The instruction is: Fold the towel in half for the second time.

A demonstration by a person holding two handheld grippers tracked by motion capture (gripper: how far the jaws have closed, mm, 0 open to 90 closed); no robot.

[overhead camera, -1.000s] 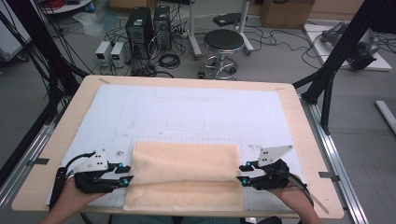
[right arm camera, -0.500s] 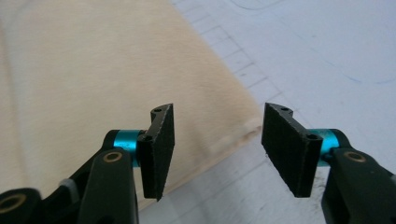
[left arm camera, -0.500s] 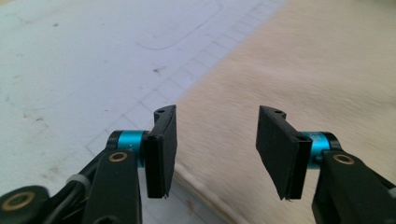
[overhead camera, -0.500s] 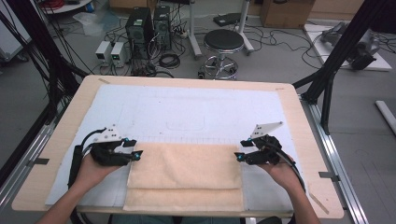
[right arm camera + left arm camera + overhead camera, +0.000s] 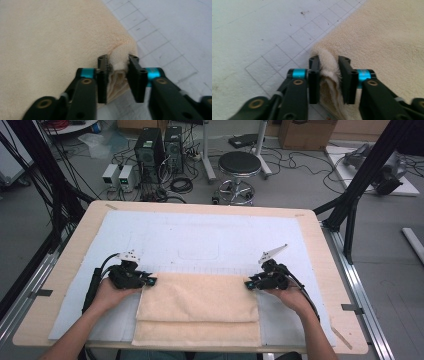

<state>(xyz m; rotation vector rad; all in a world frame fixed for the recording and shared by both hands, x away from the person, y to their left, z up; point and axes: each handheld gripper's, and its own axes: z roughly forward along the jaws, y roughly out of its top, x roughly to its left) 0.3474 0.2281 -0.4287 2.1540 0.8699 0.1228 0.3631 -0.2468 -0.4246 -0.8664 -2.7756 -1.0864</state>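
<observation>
A: Where's the towel (image 5: 198,309)?
B: Folded on the white mat (image 5: 200,240), toward six o'clock of the surface (image 5: 320,245), its upper layer lying short of the near edge.
A: And the left tongs (image 5: 329,75)?
B: Pinching the fold's far corner at nine o'clock, jaws narrow with cloth bunched between them.
A: The right tongs (image 5: 118,75)?
B: Same, clamped on the corner at three o'clock.
</observation>
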